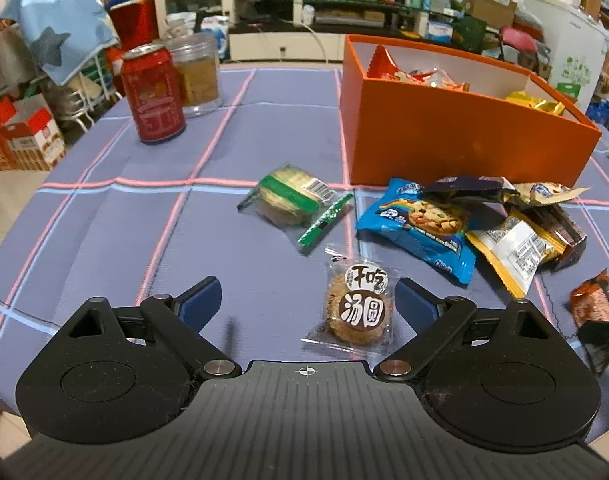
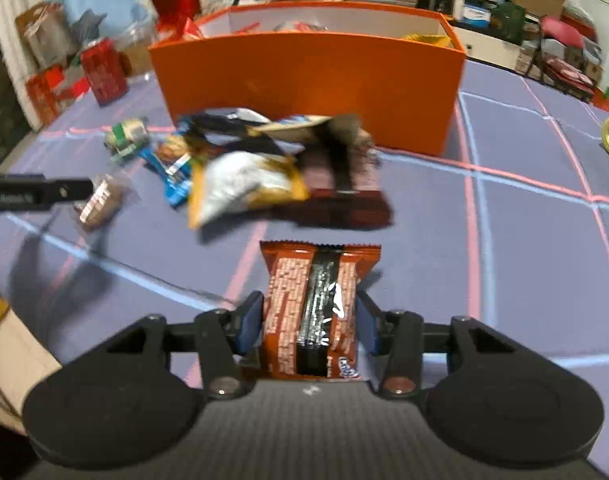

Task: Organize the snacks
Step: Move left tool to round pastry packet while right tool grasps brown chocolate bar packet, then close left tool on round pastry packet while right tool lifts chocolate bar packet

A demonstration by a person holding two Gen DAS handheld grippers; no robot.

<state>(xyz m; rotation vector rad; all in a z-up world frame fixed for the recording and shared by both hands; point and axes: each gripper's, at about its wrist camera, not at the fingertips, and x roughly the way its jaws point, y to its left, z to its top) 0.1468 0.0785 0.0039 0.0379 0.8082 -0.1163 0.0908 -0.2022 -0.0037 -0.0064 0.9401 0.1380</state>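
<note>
My right gripper (image 2: 309,322) squeezes the brown snack packet (image 2: 310,312) by its sides – light, crinkly, easy to crush. My left gripper (image 1: 306,300) is wide apart around the round cookie packet (image 1: 358,308) – still on the tablecloth (image 1: 104,240).

Checked table (image 1: 104,240), orange box (image 1: 444,140), snacks (image 1: 424,224)

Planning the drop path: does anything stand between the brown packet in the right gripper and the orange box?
Yes. A heap of snack packets lies on the table between the brown packet, held by the right gripper, and the near wall of the orange box.
</note>
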